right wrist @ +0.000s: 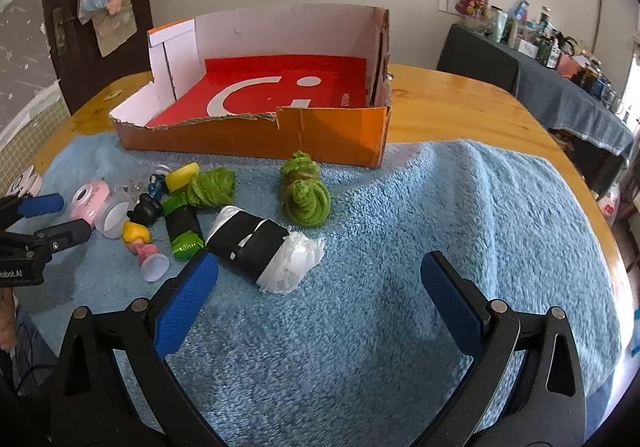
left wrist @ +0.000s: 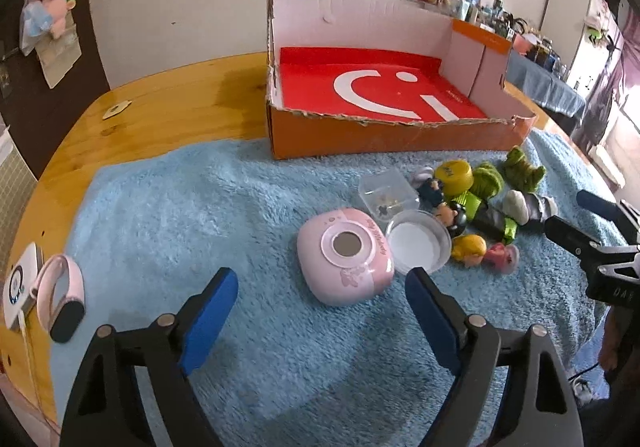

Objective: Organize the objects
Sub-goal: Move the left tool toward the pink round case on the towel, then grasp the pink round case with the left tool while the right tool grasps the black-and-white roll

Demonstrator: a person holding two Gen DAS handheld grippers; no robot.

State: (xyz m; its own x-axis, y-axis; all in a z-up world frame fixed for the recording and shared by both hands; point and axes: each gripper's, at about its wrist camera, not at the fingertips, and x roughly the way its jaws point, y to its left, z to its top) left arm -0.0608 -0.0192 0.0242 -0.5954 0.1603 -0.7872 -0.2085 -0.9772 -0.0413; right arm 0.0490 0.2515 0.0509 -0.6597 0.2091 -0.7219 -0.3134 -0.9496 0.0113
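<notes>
A pile of small objects lies on a blue fluffy towel (left wrist: 168, 215) in front of an orange cardboard box (left wrist: 384, 135) with a red bottom. The pink rounded case (left wrist: 346, 261) sits just ahead of my left gripper (left wrist: 320, 287), which is open with nothing between its blue pads. Beside the case are a clear lidded cup (left wrist: 418, 241), a clear square box (left wrist: 386, 193) and small figurines (left wrist: 468, 247). My right gripper (right wrist: 318, 273) is open over bare towel (right wrist: 400, 231); a black-and-white wrapped roll (right wrist: 266, 247) lies by its left finger, green fuzzy coils (right wrist: 306, 193) beyond.
A pink watch (left wrist: 60, 297) and a white device (left wrist: 18, 289) lie at the table's left edge. The wooden table (left wrist: 172, 103) shows bare around the box. The box (right wrist: 256, 127) has a torn, low front wall. A cluttered side table (right wrist: 560, 87) stands at the right.
</notes>
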